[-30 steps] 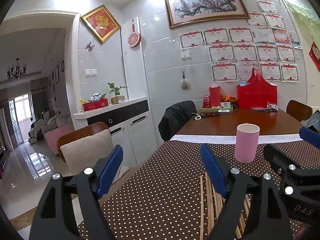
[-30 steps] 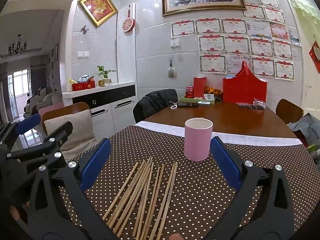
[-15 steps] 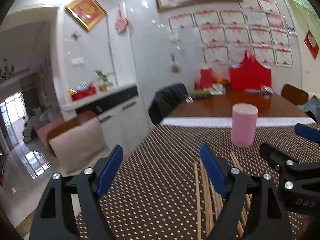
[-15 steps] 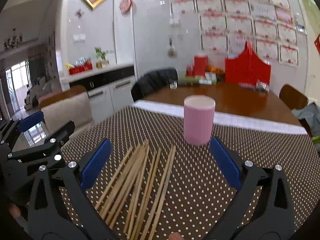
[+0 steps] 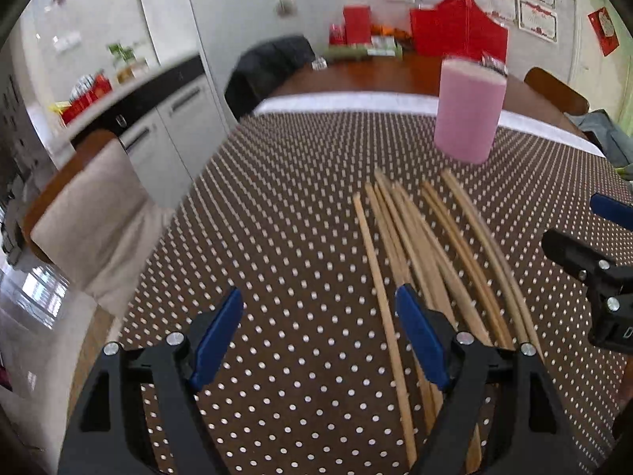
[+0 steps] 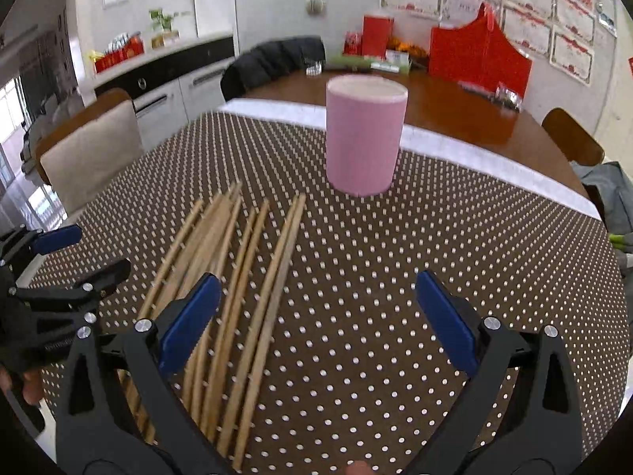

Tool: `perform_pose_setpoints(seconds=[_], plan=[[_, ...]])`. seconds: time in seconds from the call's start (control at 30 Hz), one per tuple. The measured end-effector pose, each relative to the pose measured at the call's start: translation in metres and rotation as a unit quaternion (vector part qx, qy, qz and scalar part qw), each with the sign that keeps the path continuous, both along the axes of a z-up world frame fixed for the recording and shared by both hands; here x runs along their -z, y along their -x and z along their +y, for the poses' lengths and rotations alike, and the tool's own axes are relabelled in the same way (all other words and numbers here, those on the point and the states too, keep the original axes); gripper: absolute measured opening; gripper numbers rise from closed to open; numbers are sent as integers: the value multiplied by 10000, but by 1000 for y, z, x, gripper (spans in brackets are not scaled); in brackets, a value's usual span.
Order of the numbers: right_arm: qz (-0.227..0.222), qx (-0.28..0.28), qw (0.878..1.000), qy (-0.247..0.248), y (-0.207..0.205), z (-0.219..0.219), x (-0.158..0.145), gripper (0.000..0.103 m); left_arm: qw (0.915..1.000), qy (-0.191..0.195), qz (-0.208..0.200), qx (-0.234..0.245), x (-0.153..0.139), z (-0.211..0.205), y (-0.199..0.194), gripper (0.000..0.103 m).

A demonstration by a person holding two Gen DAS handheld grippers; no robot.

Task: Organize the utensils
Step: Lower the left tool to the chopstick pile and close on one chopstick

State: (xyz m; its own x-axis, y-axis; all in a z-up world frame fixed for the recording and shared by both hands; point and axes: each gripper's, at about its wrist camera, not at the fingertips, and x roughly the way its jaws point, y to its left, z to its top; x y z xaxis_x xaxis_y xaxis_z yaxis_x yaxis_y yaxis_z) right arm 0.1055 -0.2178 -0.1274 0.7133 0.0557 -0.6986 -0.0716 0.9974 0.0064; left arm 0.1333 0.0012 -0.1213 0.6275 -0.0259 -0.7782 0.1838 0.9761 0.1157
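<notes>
Several wooden chopsticks (image 5: 427,245) lie side by side on the brown dotted tablecloth (image 5: 277,237); they also show in the right wrist view (image 6: 245,277). A pink cylindrical holder (image 5: 469,109) stands upright beyond them, also in the right wrist view (image 6: 364,134). My left gripper (image 5: 320,336) is open and empty, low over the cloth, its right finger above the chopsticks' near ends. My right gripper (image 6: 316,316) is open and empty, its left finger over the chopsticks. Each gripper shows at the edge of the other's view.
The tablecloth (image 6: 435,277) ends at a white strip, then bare wooden table (image 6: 455,111) with red bags and boxes (image 6: 478,59) at the far end. Chairs stand around: a cushioned one (image 5: 91,213) left, one with a black jacket (image 6: 277,63).
Both grippers have tilted downward and moved forward toward the chopsticks and pink holder, which now appear larger and closer. Both stay open and empty.
</notes>
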Motion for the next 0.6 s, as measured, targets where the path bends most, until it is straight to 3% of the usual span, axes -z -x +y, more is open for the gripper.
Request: perform_pose_setpoints(seconds=[0.13,0.6], plan=[[294,-18,9995,111,-8,1,11,95,9998,-76,191,42,13,0,-6,78],[1017,73,9947,94,-41,0,39,73,9978,-231,553,277,31,-15,-31,78]])
